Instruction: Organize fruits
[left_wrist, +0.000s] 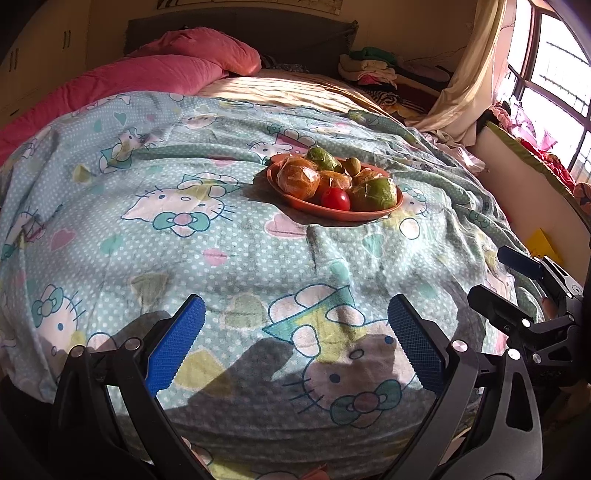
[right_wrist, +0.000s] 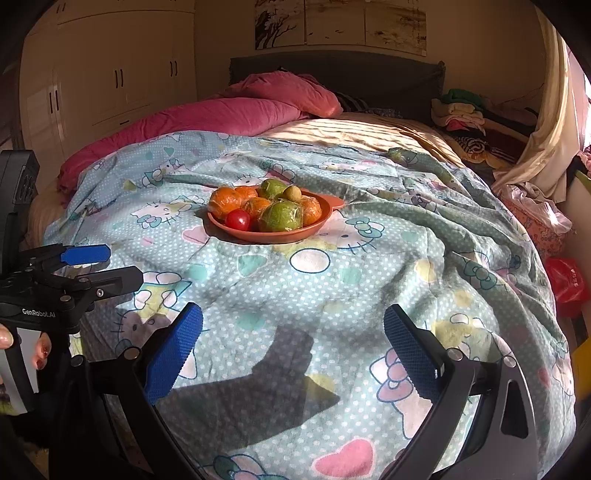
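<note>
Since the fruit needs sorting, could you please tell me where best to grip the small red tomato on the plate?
Grip the tomato across its round middle, coming from above on the near side. It sits exposed at the orange plate's front rim, with wrapped fruit crowding it behind; I'd keep the jaws gentle.

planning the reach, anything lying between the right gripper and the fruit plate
Nothing but bare sheet between right gripper and plate, shown in the right wrist view.

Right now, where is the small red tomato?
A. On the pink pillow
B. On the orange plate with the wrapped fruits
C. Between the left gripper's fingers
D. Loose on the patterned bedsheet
B: the red tomato sits at the near edge of the orange plate, among wrapped fruits; both grippers are open and empty.
</note>
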